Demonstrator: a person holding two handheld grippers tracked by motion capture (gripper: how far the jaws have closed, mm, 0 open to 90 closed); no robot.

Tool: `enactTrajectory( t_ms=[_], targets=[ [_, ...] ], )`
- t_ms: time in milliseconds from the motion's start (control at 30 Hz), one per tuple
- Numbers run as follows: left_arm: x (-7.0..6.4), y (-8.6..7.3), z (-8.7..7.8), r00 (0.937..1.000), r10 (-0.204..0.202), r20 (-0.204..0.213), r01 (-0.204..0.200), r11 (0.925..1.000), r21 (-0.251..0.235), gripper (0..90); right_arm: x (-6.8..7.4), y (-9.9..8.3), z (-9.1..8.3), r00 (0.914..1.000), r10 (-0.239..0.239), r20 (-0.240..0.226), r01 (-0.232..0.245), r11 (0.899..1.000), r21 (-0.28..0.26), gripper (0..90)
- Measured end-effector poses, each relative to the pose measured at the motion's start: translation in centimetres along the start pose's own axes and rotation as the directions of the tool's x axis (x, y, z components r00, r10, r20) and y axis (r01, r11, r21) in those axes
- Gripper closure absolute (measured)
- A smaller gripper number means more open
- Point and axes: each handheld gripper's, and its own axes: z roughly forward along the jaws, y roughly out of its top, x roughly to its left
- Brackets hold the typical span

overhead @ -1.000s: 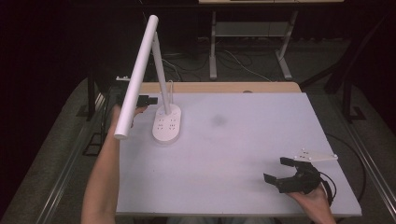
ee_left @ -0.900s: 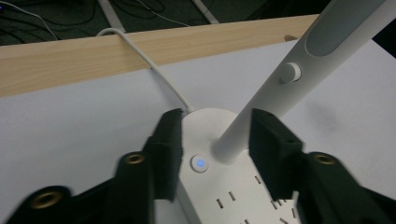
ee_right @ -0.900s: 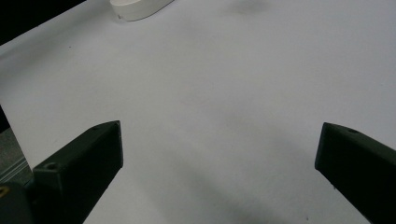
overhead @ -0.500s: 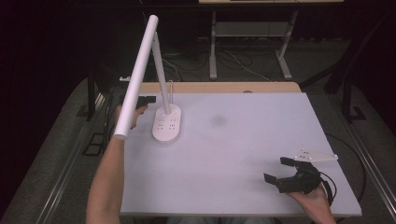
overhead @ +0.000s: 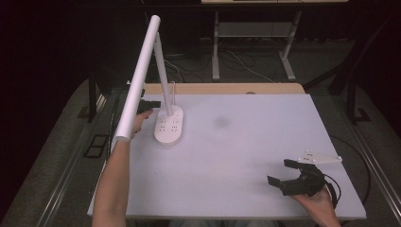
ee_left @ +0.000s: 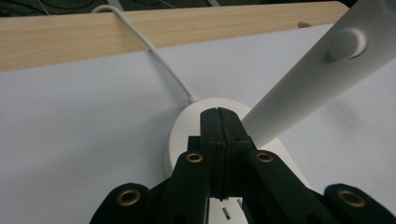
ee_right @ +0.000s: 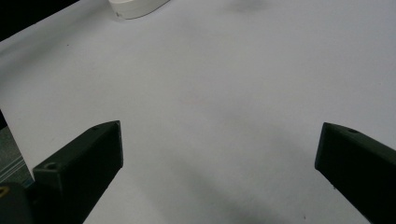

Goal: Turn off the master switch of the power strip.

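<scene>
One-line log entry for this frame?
left hand-held gripper: shut, tip over lamp base | right hand-held gripper: open, idle near table corner | lamp: upright

Your left gripper is boxed in: lamp base below, slanting lamp arm overhead, cable beyond. Your right gripper has bare table ahead.

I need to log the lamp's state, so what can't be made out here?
- Left gripper, left gripper view: the shut jaws hide whether they touch the lamp base.
- Base markings, high view: too small to read.
- Lamp head, high view: underside faces away, so lit or unlit is unclear.
- Cable, left gripper view: cut off by the top edge.
- Right gripper is open above bare table.
</scene>
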Motion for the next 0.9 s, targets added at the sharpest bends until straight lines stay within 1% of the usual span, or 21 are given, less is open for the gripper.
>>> enactTrajectory(
  t_ms=[33,67,300,333,433,500,533,633,700,800,900],
  targets=[
    [0.0,-0.1,0.2,1.0000,-0.006,-0.003,0.006,1.0000,0.001,89.5,0.0,0.0,0.0,1.0000,-0.001,0.000,0.001,1.000,0.000,0.3],
    [0.0,-0.3,0.3,1.0000,-0.002,-0.006,0.002,0.9999,0.010,89.5,0.0,0.0,0.0,1.0000,-0.001,-0.001,0.001,1.000,0.000,0.3],
    [0.3,-0.9,0.9,0.9996,-0.027,-0.011,0.027,0.9995,0.015,89.4,0.0,0.0,0.0,1.0000,0.004,0.000,-0.004,1.000,0.003,0.3],
    [0.4,-1.0,1.0,0.9997,-0.023,-0.011,0.023,0.9995,0.020,89.5,0.1,0.0,0.0,1.0000,0.004,0.000,-0.004,1.000,0.004,0.3],
    [0.4,-1.5,1.3,0.9987,-0.049,-0.011,0.049,0.9987,0.013,89.4,0.1,0.0,0.1,1.0000,0.002,-0.001,-0.002,1.000,0.005,0.3],
    [0.4,-1.8,1.6,0.9981,-0.059,-0.015,0.060,0.9980,0.020,89.4,0.2,0.0,0.1,1.0000,0.002,-0.002,-0.002,1.000,0.005,0.3],
    [0.4,-2.0,1.8,0.9983,-0.056,-0.016,0.056,0.9980,0.030,89.4,0.2,0.0,0.1,1.0000,0.002,-0.002,-0.002,1.000,0.006,0.3],
    [0.4,-2.2,2.1,0.9978,-0.064,-0.017,0.065,0.9974,0.032,89.4,0.2,0.0,0.1,1.0000,-0.001,-0.001,0.001,1.000,0.006,0.3],
    [0.5,-2.3,2.1,0.9973,-0.072,-0.016,0.072,0.9970,0.026,89.4,0.2,-0.1,0.1,1.0000,0.001,-0.001,-0.001,1.000,0.006,0.3],
    [0.6,-2.4,2.1,0.9967,-0.081,0.000,0.081,0.9966,0.007,89.2,0.1,-0.1,0.1,1.0000,-0.001,-0.001,0.001,1.000,0.004,0.3],
    [0.7,-2.5,2.3,0.9961,-0.089,-0.001,0.089,0.9960,0.012,89.2,0.1,-0.1,0.1,1.0000,0.001,-0.001,-0.001,1.000,0.006,0.3]
  ],
)
